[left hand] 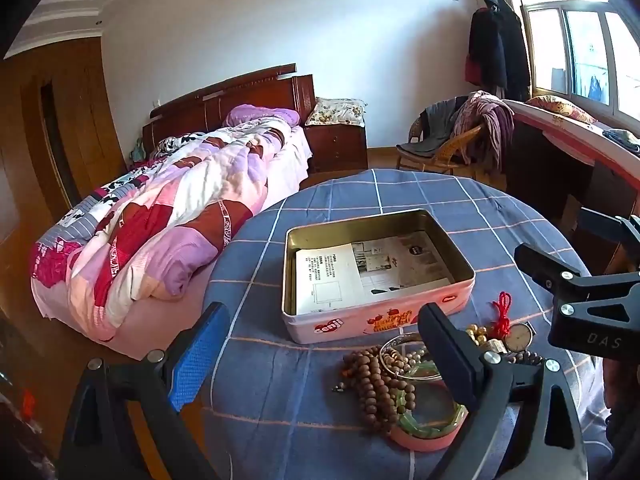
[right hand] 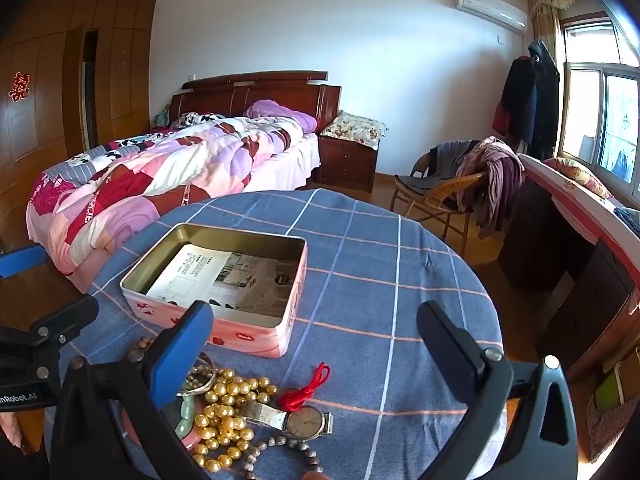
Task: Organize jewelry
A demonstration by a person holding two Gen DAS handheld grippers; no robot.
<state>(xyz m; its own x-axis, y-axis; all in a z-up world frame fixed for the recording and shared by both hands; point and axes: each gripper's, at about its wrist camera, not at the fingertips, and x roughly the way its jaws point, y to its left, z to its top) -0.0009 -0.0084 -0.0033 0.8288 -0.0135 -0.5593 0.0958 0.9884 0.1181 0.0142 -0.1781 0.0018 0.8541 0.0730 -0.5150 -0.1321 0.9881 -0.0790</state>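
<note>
An open pink tin box [left hand: 460,278] [right hand: 224,330], lined with printed paper, sits mid-table. In front of it lies a jewelry pile: brown wooden beads [left hand: 374,386], a silver bangle [left hand: 402,364], a green jade bangle [left hand: 430,426], gold pearls [right hand: 224,412], a wristwatch [right hand: 304,420] [left hand: 519,336], a red knotted cord [right hand: 308,388] [left hand: 503,316] and grey beads [right hand: 280,446]. My left gripper [left hand: 320,350] is open and empty above the pile's left side. My right gripper [right hand: 316,350] is open and empty above the watch and cord.
The round table has a blue checked cloth [right hand: 380,264]. A bed with a patchwork quilt [left hand: 168,220] stands to the left. A wicker chair with clothes [right hand: 460,192] and a long desk [right hand: 592,216] under the window stand to the right.
</note>
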